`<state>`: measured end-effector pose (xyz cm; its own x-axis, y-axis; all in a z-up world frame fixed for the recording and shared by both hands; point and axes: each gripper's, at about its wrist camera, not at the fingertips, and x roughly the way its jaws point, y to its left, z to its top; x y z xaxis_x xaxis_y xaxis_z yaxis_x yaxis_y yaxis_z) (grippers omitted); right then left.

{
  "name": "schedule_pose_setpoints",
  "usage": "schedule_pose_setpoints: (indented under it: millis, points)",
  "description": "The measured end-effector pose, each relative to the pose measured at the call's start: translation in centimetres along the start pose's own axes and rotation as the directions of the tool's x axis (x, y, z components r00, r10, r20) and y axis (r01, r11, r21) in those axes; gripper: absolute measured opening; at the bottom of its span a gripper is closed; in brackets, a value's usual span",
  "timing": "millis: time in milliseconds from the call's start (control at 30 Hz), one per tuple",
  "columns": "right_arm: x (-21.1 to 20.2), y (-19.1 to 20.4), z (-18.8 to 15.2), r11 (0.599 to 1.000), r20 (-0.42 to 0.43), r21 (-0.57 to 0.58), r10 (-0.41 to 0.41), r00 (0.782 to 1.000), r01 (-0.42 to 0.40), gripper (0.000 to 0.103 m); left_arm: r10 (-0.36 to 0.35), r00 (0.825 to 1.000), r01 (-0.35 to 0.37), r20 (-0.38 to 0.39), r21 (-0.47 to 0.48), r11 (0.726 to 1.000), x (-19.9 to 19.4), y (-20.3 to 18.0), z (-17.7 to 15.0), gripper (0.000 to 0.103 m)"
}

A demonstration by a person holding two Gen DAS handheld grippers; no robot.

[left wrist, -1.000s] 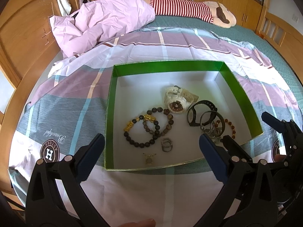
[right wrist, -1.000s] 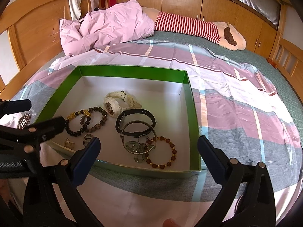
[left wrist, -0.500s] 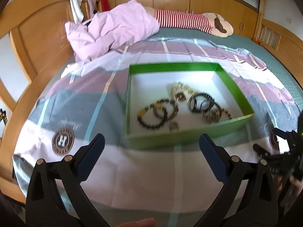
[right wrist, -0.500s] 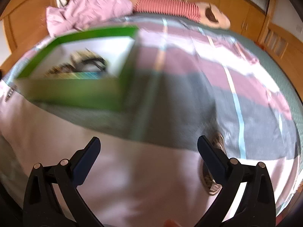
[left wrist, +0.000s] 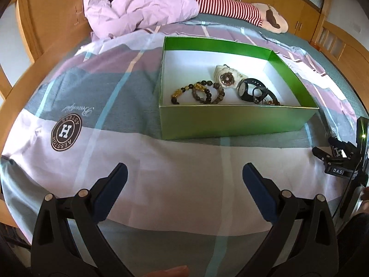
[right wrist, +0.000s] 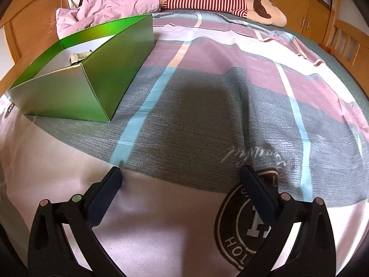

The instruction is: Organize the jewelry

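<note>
A green box [left wrist: 237,122] with a white floor sits on the bedspread. It holds a cream watch [left wrist: 227,76], dark bead bracelets [left wrist: 198,91] and black bands [left wrist: 253,91]. My left gripper [left wrist: 184,176] is open and empty, low over the bedspread in front of the box. My right gripper [right wrist: 181,177] is open and empty, low over the bedspread to the right of the box [right wrist: 80,80]. It also shows at the right edge of the left wrist view [left wrist: 339,159]. Only the watch's top [right wrist: 79,56] shows over the box wall there.
A crumpled pink quilt [left wrist: 138,9] and a striped plush toy [left wrist: 242,15] lie at the far end of the bed. Wooden bed rails [left wrist: 46,18] and cabinets [right wrist: 299,4] surround it. Round logos [left wrist: 66,132] mark the bedspread.
Both grippers have pulled back from over the box and dropped low toward the bedspread. The right one swung to the right, so the box now lies at its left.
</note>
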<state>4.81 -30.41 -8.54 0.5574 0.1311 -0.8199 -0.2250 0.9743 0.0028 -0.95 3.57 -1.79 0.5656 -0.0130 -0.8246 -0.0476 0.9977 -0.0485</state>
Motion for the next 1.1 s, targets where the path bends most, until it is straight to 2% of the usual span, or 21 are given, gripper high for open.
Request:
schedule_pose_setpoints:
  millis: [200,467,667,933,1100]
  points:
    - [0.3,-0.1,0.3,1.0,-0.001,0.0,0.0,1.0,0.0,0.1,-0.027,0.999,0.027,-0.045,-0.019,0.999,0.8,0.5,0.4,0.099]
    - [0.2,-0.1,0.2,1.0,-0.001,0.001,-0.001,1.0,0.001,0.1,-0.019,0.993,0.009,-0.113,-0.085,0.996,2.6,2.5,0.7,0.099]
    - [0.2,-0.1,0.2,1.0,-0.001,0.001,-0.001,1.0,0.001,0.1,0.006,0.99,-0.018,-0.14,-0.086,0.996,3.6,3.4,0.6,0.099]
    - [0.2,-0.1,0.1,1.0,-0.002,0.001,-0.001,1.0,0.001,0.1,0.038,0.994,-0.042,-0.099,-0.033,0.999,2.9,1.9,0.5,0.099]
    - [0.2,0.0,0.1,1.0,-0.002,0.002,-0.002,1.0,0.002,0.1,0.046,0.998,-0.046,-0.046,0.0,0.999,2.2,0.5,0.5,0.099]
